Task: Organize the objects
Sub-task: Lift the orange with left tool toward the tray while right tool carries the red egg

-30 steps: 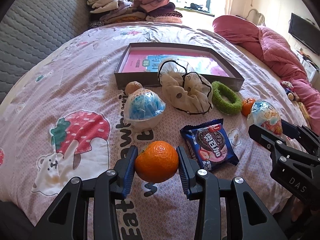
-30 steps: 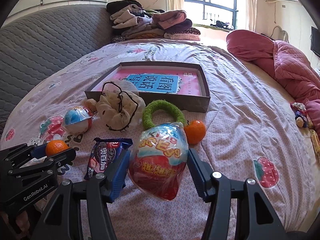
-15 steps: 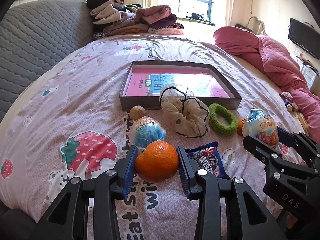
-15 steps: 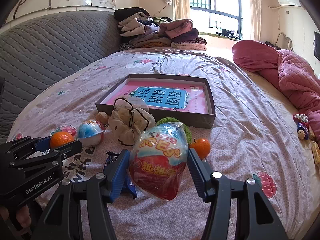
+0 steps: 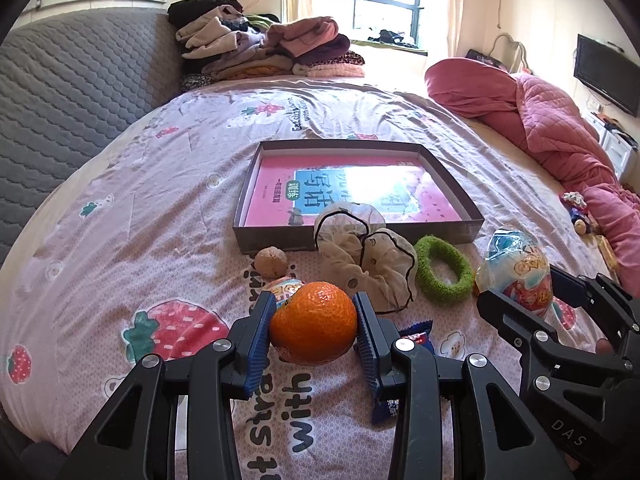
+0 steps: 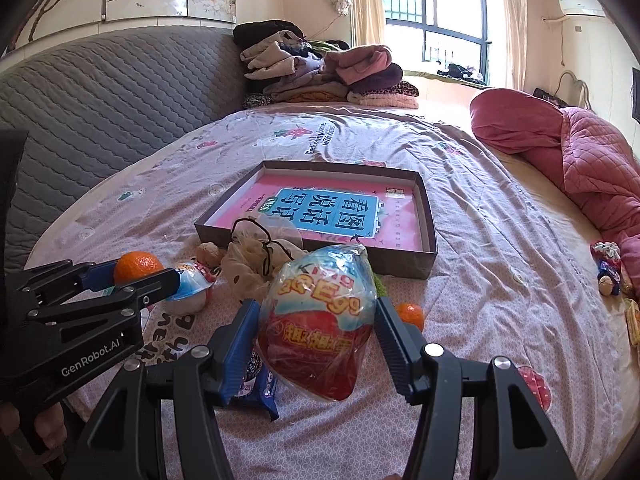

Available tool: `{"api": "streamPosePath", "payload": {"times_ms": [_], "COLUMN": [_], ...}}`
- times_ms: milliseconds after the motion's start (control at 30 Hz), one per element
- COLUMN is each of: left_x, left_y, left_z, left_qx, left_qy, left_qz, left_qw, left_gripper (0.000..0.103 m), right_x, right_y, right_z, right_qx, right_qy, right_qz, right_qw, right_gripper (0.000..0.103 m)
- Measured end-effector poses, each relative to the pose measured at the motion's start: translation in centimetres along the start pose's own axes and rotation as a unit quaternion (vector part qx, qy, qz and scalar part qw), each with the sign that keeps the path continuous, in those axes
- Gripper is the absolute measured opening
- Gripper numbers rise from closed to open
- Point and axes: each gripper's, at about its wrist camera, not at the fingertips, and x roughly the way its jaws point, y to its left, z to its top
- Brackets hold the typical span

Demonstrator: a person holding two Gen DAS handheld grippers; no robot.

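Observation:
My left gripper is shut on an orange tangerine and holds it above the bedsheet; it also shows in the right wrist view. My right gripper is shut on a wrapped surprise egg, seen in the left wrist view too. The shallow grey box with a pink book inside lies ahead in the middle of the bed. A beige scrunchie, a green scrunchie, a walnut, a second egg, a second tangerine and a blue cookie packet lie before the box.
A grey quilted headboard runs along the left. Folded clothes are stacked at the far end. A pink quilt is bunched on the right, with small toys beside it.
Both grippers have risen and pulled back from the bedsheet with their loads; the box and scattered items now look farther and lower in both views.

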Motion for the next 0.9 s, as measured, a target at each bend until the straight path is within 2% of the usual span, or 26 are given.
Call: {"api": "streamPosePath", "payload": {"times_ms": [167, 733, 900], "left_x": [0.6, 2.3, 3.5], "left_y": [0.3, 0.1, -0.4], "left_z": [1.2, 5.4, 7.0], "left_qx": [-0.003, -0.002, 0.013], "left_qy": [-0.002, -0.011, -0.007], "left_qz": [0.002, -0.006, -0.004], "left_qw": [1.0000, 0.9999, 0.9999], "left_gripper": [0.040, 0.040, 0.040], "right_x": [0.5, 1.5, 2.3], "right_y": [-0.1, -1.6, -2.0], "right_z": [1.0, 4.9, 6.0], "right_qx": [0.006, 0.013, 0.012], "right_qy": [-0.002, -0.023, -0.024], "right_qz": [0.009, -0.009, -0.006], "right_qw": [1.000, 1.000, 1.000], "right_gripper": [0.058, 0.058, 0.058]}}
